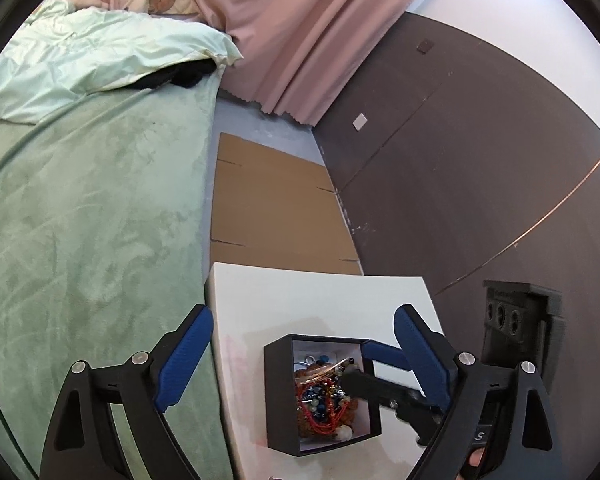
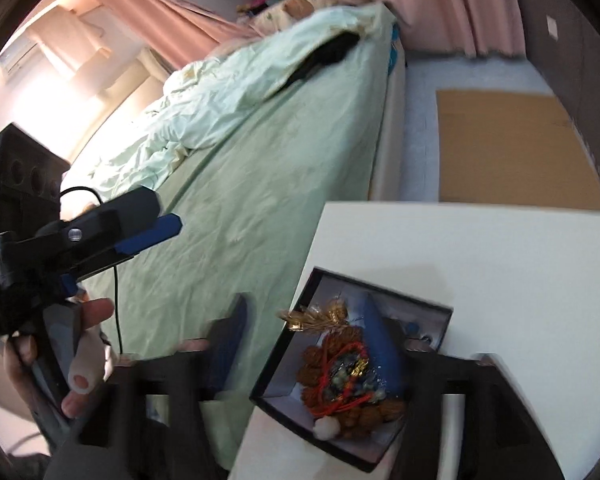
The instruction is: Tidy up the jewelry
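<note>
Left wrist: left gripper (image 1: pixel 304 354) spread wide, empty, above black box (image 1: pixel 278 396) on white table (image 1: pixel 320 300); right gripper (image 1: pixel 358 364) reaching into box, over jewelry (image 1: pixel 324 396). Right wrist: right gripper (image 2: pixel 308 340) blurred, jaws apart astride box (image 2: pixel 436 322), one finger (image 2: pixel 380 340) beside bead tangle (image 2: pixel 352 380), nothing pinched. Step judged: picking a piece; next, close on a single strand and lift clear.

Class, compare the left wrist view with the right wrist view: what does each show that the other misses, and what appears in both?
Left wrist only: the dark wall panel with its small pale square.
Right wrist only: the person's hand holding the left claw, and the bright window area.
Both: the black box of tangled jewelry on the white table, the green bed, the cardboard, the pink curtain.
</note>
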The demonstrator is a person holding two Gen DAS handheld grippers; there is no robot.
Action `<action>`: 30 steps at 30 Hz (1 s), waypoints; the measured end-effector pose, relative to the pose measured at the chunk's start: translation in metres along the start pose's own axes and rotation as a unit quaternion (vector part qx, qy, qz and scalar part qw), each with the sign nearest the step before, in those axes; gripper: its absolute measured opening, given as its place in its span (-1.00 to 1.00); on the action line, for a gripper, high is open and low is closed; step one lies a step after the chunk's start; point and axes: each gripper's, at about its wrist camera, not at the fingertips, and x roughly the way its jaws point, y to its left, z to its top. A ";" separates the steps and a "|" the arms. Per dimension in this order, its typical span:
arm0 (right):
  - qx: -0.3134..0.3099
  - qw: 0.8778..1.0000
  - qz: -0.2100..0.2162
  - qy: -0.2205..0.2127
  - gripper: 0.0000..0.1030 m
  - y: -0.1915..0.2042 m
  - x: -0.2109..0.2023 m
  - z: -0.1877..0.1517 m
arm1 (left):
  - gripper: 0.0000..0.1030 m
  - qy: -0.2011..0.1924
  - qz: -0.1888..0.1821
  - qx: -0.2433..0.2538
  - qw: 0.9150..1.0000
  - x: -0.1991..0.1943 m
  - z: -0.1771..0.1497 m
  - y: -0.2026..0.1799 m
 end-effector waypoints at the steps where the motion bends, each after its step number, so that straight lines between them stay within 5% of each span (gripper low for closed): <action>1: 0.002 1.000 -0.006 -0.008 0.66 -0.002 -0.003 -0.001 | 0.78 -0.001 0.000 0.001 1.000 -0.001 0.000 0.000; 11: 0.051 0.996 -0.032 -0.058 0.66 -0.033 -0.074 -0.029 | 0.78 0.007 0.001 0.033 0.999 -0.001 -0.007 -0.026; 22: 0.079 0.991 -0.044 -0.099 0.67 -0.052 -0.128 -0.062 | 0.79 0.016 0.045 0.083 0.995 -0.011 -0.043 -0.070; 26: 0.093 0.988 -0.035 -0.117 1.00 -0.057 -0.145 -0.076 | 0.79 0.016 0.067 0.089 0.994 -0.019 -0.060 -0.082; 30: 0.099 0.987 -0.032 -0.119 1.00 -0.059 -0.154 -0.086 | 0.84 0.005 0.075 0.100 0.992 -0.032 -0.076 -0.098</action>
